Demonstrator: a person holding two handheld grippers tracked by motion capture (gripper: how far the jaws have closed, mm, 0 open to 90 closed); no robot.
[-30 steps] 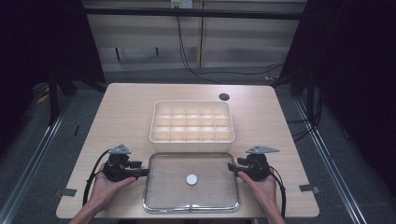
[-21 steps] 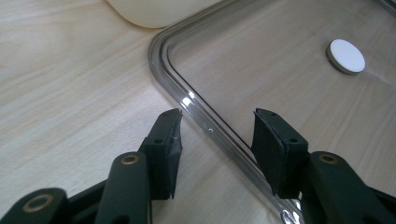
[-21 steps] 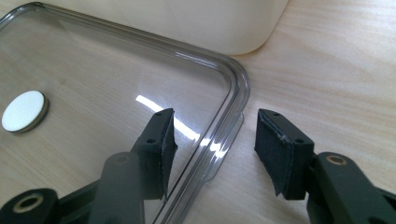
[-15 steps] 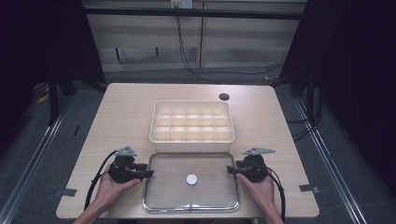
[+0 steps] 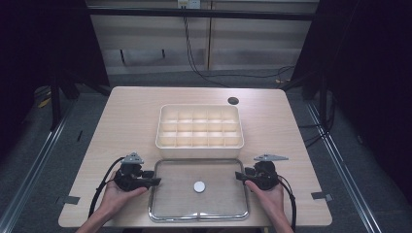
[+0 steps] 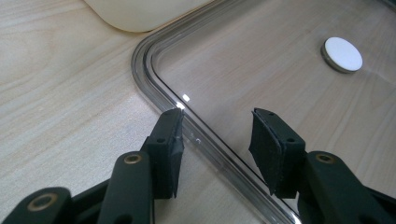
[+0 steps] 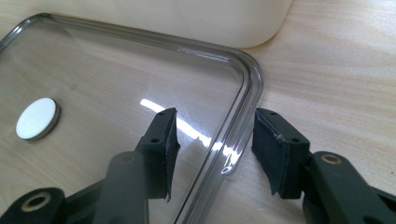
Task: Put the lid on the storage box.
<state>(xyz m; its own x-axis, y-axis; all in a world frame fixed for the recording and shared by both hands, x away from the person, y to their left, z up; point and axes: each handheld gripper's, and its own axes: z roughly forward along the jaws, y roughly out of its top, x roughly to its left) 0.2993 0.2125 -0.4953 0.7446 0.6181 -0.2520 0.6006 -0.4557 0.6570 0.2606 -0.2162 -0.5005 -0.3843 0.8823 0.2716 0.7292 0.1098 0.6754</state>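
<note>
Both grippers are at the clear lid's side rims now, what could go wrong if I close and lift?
1. The left gripper and right gripper straddle the transparent rounded plastic lid at its thin rim, with the pads not yet pressing; a shallow bite could slip.
2. The cream compartmented plastic box sits close behind; a tilted lift might knock it.
3. The small white round disc might shift.

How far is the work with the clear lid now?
Done: both grippers are at the clear lid, which lies flat in front of the compartment box. In hand: the left gripper and right gripper straddle its side rims, jaws not yet pressing. Left: gripping, lifting, and probably covering the box.
</note>
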